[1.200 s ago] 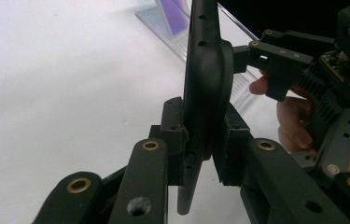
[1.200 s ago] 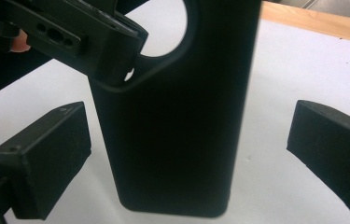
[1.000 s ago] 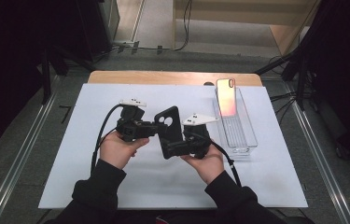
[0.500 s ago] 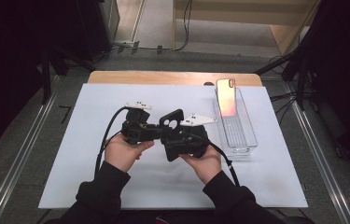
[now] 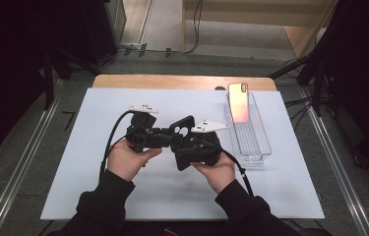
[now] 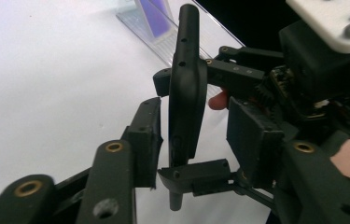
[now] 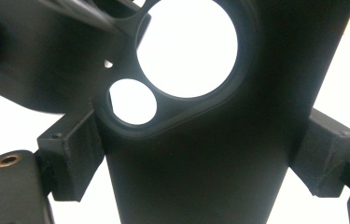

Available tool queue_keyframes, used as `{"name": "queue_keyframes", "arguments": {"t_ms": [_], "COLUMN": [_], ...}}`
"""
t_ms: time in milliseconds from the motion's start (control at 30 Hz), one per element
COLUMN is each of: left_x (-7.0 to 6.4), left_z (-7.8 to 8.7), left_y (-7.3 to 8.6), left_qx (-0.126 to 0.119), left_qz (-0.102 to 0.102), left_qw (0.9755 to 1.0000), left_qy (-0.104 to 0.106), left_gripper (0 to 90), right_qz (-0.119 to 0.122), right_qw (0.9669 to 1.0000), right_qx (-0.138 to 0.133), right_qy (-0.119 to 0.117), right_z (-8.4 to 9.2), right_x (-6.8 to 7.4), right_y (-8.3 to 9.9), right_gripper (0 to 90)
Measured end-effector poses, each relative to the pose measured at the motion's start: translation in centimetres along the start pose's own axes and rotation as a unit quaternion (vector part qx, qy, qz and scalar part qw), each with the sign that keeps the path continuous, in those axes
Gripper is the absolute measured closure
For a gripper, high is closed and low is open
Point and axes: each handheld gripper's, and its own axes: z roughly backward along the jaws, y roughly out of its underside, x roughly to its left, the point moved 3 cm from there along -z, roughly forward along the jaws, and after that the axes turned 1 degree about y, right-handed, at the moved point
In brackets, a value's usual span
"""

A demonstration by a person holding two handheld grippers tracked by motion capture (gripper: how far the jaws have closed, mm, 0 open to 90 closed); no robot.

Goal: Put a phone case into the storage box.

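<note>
A black phone case [image 5: 184, 129] with a camera cut-out is held above the white mat, between both hands. My right gripper [image 5: 188, 143] is shut on it across its width; in the right gripper view its pads [image 7: 77, 156] press on both side edges, and the right gripper [image 7: 203, 158] looks at the case [image 7: 200, 186] flat on. My left gripper [image 5: 172, 139] comes in from the left. In the left gripper view the case [image 6: 186, 93] stands edge-on between that gripper's [image 6: 199, 140] jaws. Those jaws have just been opening, and the pads [image 6: 147, 135] stand off the case.
A clear plastic tray [image 5: 256, 142] lies at the right of the white mat [image 5: 98, 172], with a phone [image 5: 238, 103] leaning at its far end. Cables trail from both grippers towards the person. The wooden table edge [image 5: 172, 81] runs along the back.
The case has tilted and shifted slightly right in the right gripper. The left gripper's jaws have parted from it. Both hands stay at the mat's middle.
</note>
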Motion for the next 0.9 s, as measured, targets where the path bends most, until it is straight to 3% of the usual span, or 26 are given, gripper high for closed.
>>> {"name": "queue_keyframes", "arguments": {"t_ms": [167, 333, 567, 667, 833, 900], "left_x": [0.3, 0.6, 1.1, 1.2, 1.7, 1.9], "left_z": [0.3, 0.5, 0.3, 0.3, 0.3, 0.3], "left_y": [0.0, 0.3, 1.0, 1.4, 2.3, 2.7], "left_qx": [0.008, 0.016, 0.024, 0.026, 0.029, 0.026], "left_qz": [0.007, 0.009, -0.019, -0.022, -0.034, -0.048], "left_qw": [0.9998, 0.9998, 0.9995, 0.9991, 0.9988, 0.9984], "left_qy": [0.014, 0.01, 0.01, 0.026, 0.02, 0.015], "left_gripper": [42.6, 39.3, 32.3, 32.7, 32.6, 32.6], "right_qz": [-0.006, -0.009, -0.019, -0.022, -0.019, -0.019], "right_qw": [1.0, 0.9999, 0.9997, 0.9996, 0.9997, 0.9997], "right_qx": [0.004, 0.004, 0.011, 0.011, 0.013, 0.014], "right_qy": [0.004, 0.007, 0.011, 0.012, 0.005, 0.001], "right_z": [0.0, 0.3, 0.5, 0.7, 1.0, 1.2], "right_x": [-0.6, -1.4, -2.7, -3.1, -3.8, -3.9], "right_y": [0.1, 0.0, 0.0, -0.1, -0.2, -0.3], "right_gripper": [12.4, 12.4, 12.4, 12.4, 12.4, 12.4]}}
